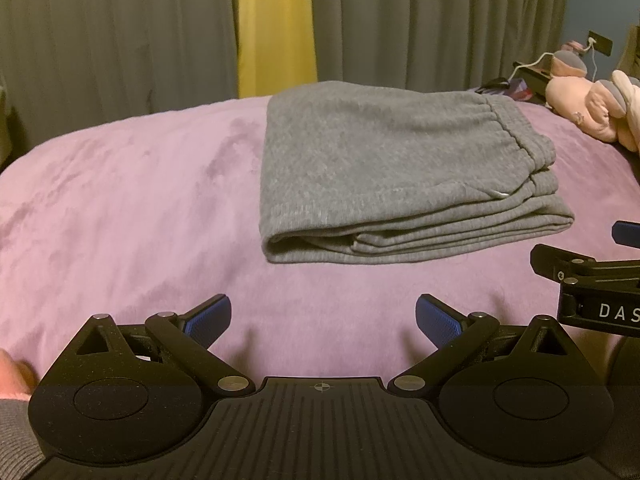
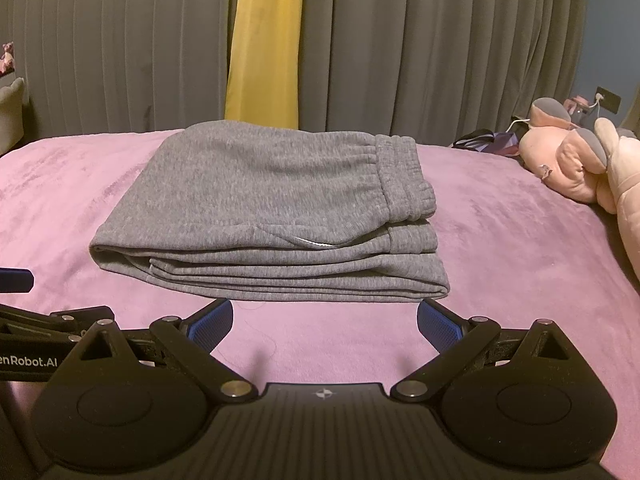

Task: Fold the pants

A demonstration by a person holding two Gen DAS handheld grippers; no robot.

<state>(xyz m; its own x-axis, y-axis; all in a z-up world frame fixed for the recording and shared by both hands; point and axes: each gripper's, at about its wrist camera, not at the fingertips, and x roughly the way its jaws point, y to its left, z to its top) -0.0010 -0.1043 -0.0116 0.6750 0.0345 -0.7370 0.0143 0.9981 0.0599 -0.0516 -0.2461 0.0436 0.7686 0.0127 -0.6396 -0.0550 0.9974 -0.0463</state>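
A bed covered in a soft pink-purple plush blanket point(image 2: 500, 240) carries the grey fleece pants point(image 2: 272, 208), folded into a flat layered stack just ahead of the right gripper's fingers. A pale pink plush toy point(image 2: 576, 164) lies far right.

- My right gripper point(image 1: 592, 280) enters the left wrist view only as a black linkage and a blue pad tip; the right edge cuts off the rest, so its lettering reads just "DAS".
- My left gripper point(image 2: 24, 312) is likewise clipped by the left edge of the right wrist view (the printed name loses its first letters).
- The pants' point(image 2: 272, 208) inner layers are tucked out of sight beneath the top fold; only their stacked edges show.
- The pink plush toy point(image 2: 584, 164) runs off the right edge.
- Dark items point(image 2: 486, 142) behind the plush are too small to identify.
- A small figure point(image 2: 8, 56) at the far left is too blurred to tell.
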